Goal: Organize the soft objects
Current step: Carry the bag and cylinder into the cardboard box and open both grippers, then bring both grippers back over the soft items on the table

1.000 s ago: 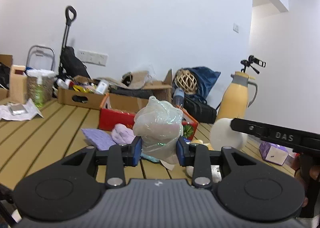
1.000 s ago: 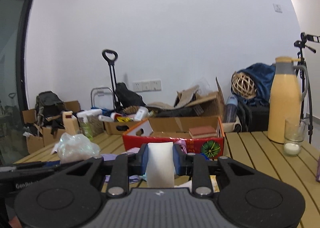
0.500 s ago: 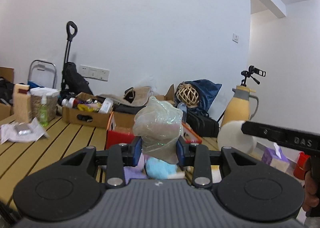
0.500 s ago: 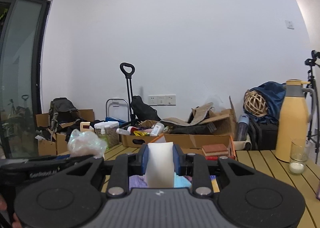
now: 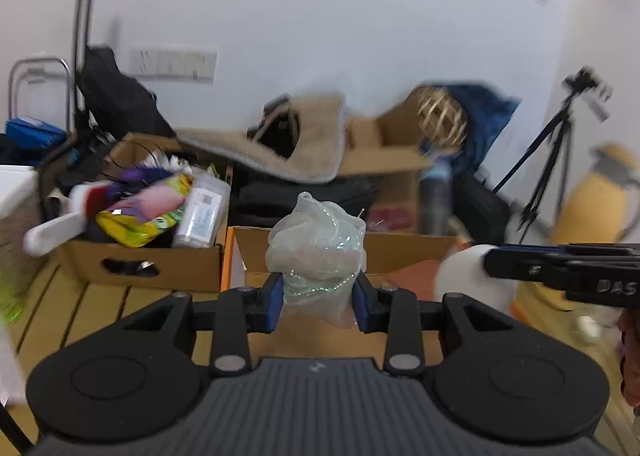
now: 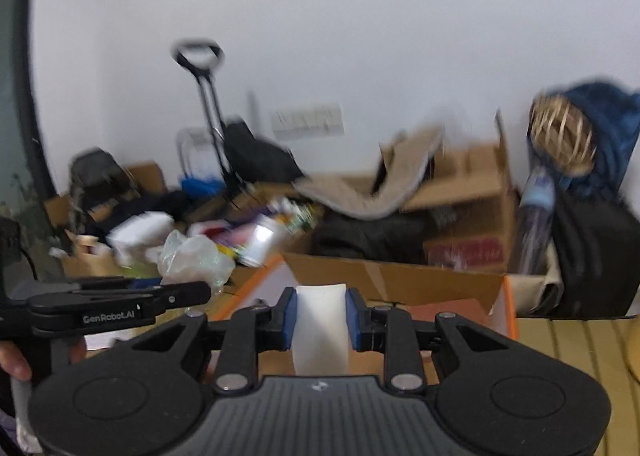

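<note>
Gripping a crinkly plastic bag point(image 5: 316, 256), the left gripper point(image 5: 316, 302) pinches its lower half; the right gripper point(image 6: 320, 320) squeezes a white foam block point(image 6: 320, 330). Both look light and squashy, hanging over an orange-edged cardboard box point(image 5: 400, 252).

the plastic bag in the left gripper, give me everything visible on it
The plastic bag is thin, crinkled, clear film with a faint shimmer, bunched into a rounded lump with a twisted top. Something pale and soft shows through; what it is cannot be told. It stands upright, pinched near its lower part between the blue pads of the left gripper, hanging clear above the open cardboard box. Nothing else touches it. From the right wrist view it appears at.
</note>
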A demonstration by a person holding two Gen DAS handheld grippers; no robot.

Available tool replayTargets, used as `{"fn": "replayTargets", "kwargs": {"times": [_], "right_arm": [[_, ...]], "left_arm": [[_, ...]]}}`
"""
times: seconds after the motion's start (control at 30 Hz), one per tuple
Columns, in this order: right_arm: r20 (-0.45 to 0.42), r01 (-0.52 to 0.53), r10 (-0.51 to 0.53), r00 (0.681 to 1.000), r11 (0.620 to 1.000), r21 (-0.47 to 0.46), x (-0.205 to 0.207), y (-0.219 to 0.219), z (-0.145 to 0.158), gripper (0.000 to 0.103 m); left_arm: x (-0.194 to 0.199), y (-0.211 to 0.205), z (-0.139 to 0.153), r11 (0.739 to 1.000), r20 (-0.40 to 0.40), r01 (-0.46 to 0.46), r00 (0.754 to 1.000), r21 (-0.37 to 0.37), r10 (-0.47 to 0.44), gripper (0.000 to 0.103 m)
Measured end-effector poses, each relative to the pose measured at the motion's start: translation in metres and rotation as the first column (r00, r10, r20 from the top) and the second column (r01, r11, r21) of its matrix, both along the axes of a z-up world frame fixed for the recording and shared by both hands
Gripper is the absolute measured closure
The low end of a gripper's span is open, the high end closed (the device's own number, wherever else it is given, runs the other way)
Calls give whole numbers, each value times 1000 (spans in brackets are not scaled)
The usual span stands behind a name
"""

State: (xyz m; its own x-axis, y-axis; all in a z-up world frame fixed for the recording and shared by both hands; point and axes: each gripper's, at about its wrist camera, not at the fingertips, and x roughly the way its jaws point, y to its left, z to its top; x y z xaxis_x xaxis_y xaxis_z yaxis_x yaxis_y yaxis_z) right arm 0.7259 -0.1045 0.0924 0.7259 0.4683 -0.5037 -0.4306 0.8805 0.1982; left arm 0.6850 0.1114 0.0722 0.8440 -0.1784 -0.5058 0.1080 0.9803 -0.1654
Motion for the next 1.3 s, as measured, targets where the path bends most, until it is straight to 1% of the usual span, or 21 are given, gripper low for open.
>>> {"fn": "replayTargets", "kwargs": {"times": [0.07, 0.13, 0.17, 0.2, 0.23, 0.27, 0.3, 0.37, 0.4, 0.53, 0.67, 0.73, 0.83, 0.9, 0.97, 1.03, 1.13, 1.2, 1.3], "right_arm": [[-54, 23, -24, 998, 1000, -20, 46, 10, -18, 78], [-99, 46, -47, 994, 999, -18, 85, 15, -39, 78], [-118, 50, -50, 992, 999, -1, 97, 16, -47, 77], [-135, 40, -36, 990, 999, 26, 108, 18, -54, 75], [-152, 23, -12, 988, 997, 73, 119, 18, -61, 74], [-171, 12, 9, 985, 993, 119, 127, 17, -67, 65], [-179, 24, 1, 984, 990, 139, 131, 14, -72, 50], [-161, 66, -44, 986, 989, 135, 133, 12, -76, 38], [-156, 79, -58, 986, 989, 126, 132, 10, -78, 38], [-155, 118, -99, 983, 987, 113, 128, -1, -73, 38], [-123, 117, -103, 987, 987, 107, 102, -13, -46, 38], [-84, 104, -95, 992, 989, 109, 82, -21, -27, 36], [-17, 82, -81, 997, 992, 93, 44, -31, 4, 34], [13, 76, -77, 997, 994, 79, 19, -38, 21, 29], [22, 65, -67, 998, 995, 73, -7, -48, 34, 24], [41, 73, -75, 996, 995, 62, -34, -58, 42, 24], [89, 83, -84, 992, 996, 15, -82, -71, 47, 24], [126, 82, -79, 989, 996, -25, -119, -77, 48, 23], [186, 79, -62, 981, 993, -88, -179, -84, 44, 23]], "left_arm": [[38, -4, -16, 998, -33, -38, 999, 48, 40, 68], [67, -7, -32, 996, -70, -24, 997, 82, 30, 67], [76, -7, -40, 995, -77, -27, 996, 97, 35, 66], [84, -6, -46, 993, -86, -33, 995, 111, 43, 63], [91, -4, -53, 992, -97, -45, 994, 118, 56, 56], [96, -2, -58, 993, -107, -43, 993, 110, 55, 53], [98, 1, -61, 995, -113, -35, 992, 97, 46, 51], [98, 4, -62, 996, -102, -31, 994, 87, 40, 46], [96, 5, -62, 996, -97, -28, 995, 90, 37, 43], [86, 4, -55, 995, -94, -34, 995, 93, 43, 42], [55, 5, -33, 996, -63, -58, 996, 73, 62, 42], [29, 6, -17, 997, -28, -50, 998, 65, 52, 37], [-10, 3, 8, 996, 29, -48, 999, 78, 46, 33], [-35, 2, 25, 995, 59, -48, 997, 83, 43, 32], [-61, 2, 39, 995, 83, -47, 996, 87, 40, 29], [-86, 1, 48, 994, 96, -59, 994, 95, 50, 29], [-127, 1, 59, 994, 125, -60, 991, 88, 49, 28], [-156, 1, 62, 994, 154, -61, 987, 87, 48, 25], [-206, -3, 62, 992, 210, -69, 977, 106, 45, 21]]}}
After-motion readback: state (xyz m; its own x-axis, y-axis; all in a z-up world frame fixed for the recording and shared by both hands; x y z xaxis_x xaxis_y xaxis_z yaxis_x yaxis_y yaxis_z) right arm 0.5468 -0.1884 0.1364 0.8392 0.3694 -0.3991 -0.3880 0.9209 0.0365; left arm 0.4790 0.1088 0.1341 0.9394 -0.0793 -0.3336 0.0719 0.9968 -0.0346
